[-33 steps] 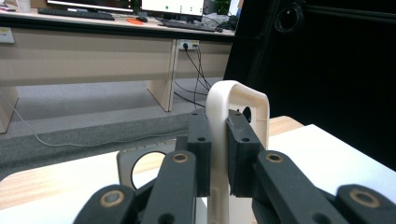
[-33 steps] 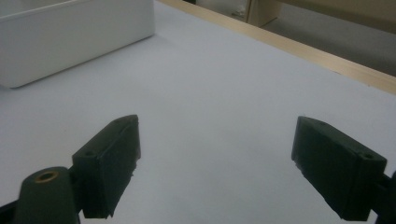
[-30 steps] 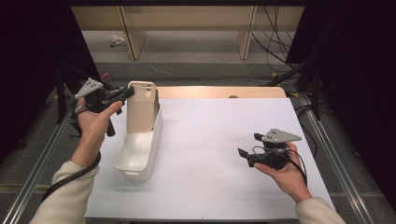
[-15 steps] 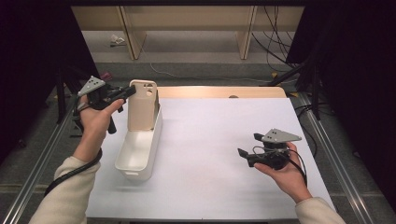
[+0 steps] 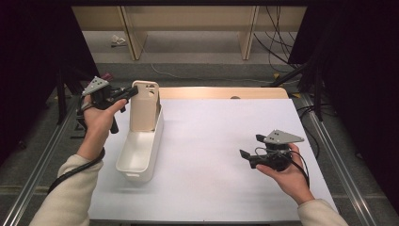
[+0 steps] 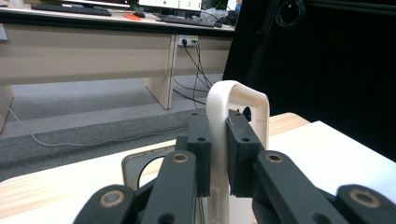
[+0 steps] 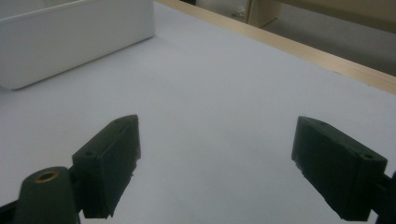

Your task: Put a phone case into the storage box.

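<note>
left gripper (image 5: 126,93) and right gripper (image 5: 249,154): black bodies, grey three-cornered top plates, brass-ringed pivots, blocky black fingers (image 7: 114,161), trailing black cables; cream knit sleeves (image 5: 70,188).

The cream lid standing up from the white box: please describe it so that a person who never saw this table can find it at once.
On the white table, look to its left side, where a long white box lies. At the box's far end a cream lid with rounded corners stands upright. It is the one thing that rises above the box, and the left gripper is shut on its edge.
</note>
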Demonstrator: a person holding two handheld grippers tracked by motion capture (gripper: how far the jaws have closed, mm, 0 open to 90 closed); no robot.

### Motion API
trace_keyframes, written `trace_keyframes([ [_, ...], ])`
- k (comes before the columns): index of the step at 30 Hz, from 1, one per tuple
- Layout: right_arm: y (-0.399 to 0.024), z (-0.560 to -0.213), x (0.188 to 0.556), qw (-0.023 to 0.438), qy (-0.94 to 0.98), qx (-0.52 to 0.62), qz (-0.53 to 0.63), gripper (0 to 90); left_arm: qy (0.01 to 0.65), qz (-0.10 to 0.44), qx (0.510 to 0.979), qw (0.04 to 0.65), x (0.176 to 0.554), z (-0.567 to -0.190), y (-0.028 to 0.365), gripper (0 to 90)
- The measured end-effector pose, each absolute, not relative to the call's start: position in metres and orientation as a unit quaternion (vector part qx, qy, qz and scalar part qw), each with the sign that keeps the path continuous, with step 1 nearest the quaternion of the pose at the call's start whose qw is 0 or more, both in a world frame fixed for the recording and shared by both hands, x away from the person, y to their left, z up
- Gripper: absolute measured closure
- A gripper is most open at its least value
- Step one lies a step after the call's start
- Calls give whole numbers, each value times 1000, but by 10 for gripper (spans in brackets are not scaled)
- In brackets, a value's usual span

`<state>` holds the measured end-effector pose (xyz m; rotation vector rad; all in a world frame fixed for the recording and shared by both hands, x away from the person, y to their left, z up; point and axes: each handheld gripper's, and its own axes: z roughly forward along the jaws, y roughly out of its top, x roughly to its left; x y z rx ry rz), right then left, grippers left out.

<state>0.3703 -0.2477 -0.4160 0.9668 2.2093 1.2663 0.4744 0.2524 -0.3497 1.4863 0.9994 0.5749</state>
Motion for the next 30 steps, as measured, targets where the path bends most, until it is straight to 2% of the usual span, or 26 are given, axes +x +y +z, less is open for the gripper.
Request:
trace_keyframes([
  [30, -248, -416, 370, 205, 794, 347, 454, 163, 438, 244, 641, 581, 490, -362, 254, 814],
])
